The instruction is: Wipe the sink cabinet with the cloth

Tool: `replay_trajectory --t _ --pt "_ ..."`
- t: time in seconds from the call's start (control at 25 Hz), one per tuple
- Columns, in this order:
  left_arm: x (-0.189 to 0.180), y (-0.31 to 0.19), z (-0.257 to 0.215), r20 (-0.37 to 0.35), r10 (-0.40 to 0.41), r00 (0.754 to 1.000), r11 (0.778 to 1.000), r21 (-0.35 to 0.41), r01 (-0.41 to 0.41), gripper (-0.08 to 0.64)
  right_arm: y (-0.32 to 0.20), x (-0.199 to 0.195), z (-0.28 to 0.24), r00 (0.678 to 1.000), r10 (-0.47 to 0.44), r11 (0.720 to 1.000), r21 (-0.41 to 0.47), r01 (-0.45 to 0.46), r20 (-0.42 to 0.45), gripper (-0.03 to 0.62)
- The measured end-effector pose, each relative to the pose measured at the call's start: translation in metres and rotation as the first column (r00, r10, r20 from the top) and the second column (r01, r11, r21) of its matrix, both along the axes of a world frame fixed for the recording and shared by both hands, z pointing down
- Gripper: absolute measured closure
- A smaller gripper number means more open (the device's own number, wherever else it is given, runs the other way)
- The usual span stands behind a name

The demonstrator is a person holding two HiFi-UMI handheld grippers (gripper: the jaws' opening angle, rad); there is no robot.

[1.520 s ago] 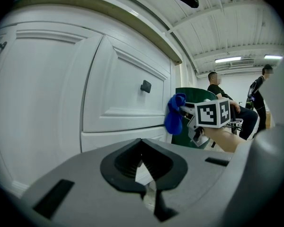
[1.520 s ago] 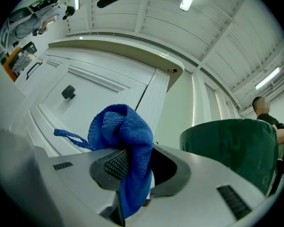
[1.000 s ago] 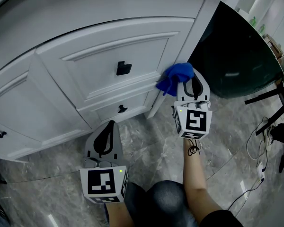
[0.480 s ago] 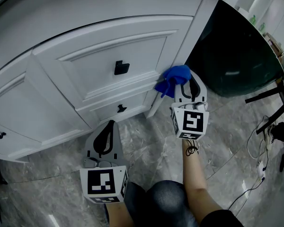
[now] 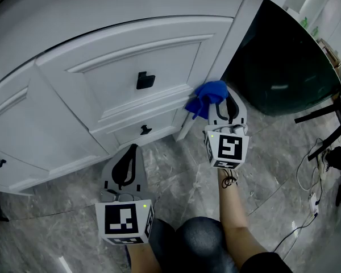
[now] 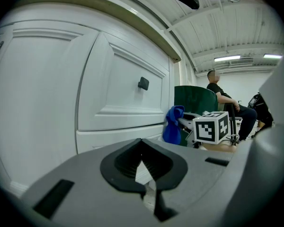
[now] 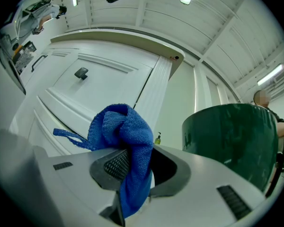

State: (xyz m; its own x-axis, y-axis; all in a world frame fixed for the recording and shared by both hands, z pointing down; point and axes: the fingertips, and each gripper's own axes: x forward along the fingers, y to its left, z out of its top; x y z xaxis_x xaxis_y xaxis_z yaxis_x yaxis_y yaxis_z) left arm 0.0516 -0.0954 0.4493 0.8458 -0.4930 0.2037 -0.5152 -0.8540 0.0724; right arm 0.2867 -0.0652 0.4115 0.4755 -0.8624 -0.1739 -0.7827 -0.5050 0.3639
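The right gripper (image 5: 223, 102) is clenched on the blue cloth (image 5: 207, 95), which seems to touch the white sink cabinet (image 5: 131, 56) at the drawer front's lower right corner. Wiping looks under way, but no wiped area is distinguishable. The left gripper (image 5: 127, 158) hangs closed and empty.

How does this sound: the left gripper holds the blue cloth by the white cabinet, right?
Wrong gripper: the right gripper holds the blue cloth by the white cabinet, as the right gripper view shows; the left gripper is shut on nothing.
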Motion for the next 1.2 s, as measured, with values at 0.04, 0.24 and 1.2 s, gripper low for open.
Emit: replay_trajectory --t 0.04,0.24,1.2 --pt "0.0 0.0 0.0 0.001 0.0 1.0 1.0 -0.001 0.0 0.56 0.0 0.0 0.001 1.0 0.002 1.0 -0.002 -0.002 0.0 0.479" --pt "0.0 0.0 0.001 0.001 -0.001 1.0 1.0 0.0 0.001 0.56 -0.001 0.0 0.01 1.0 0.008 1.0 -0.019 -0.008 0.007 0.479" --pt "0.004 0.001 0.001 0.004 0.002 1.0 1.0 0.002 -0.002 0.56 -0.003 0.004 0.082 0.993 0.01 0.993 -0.117 0.004 0.118 0.479"
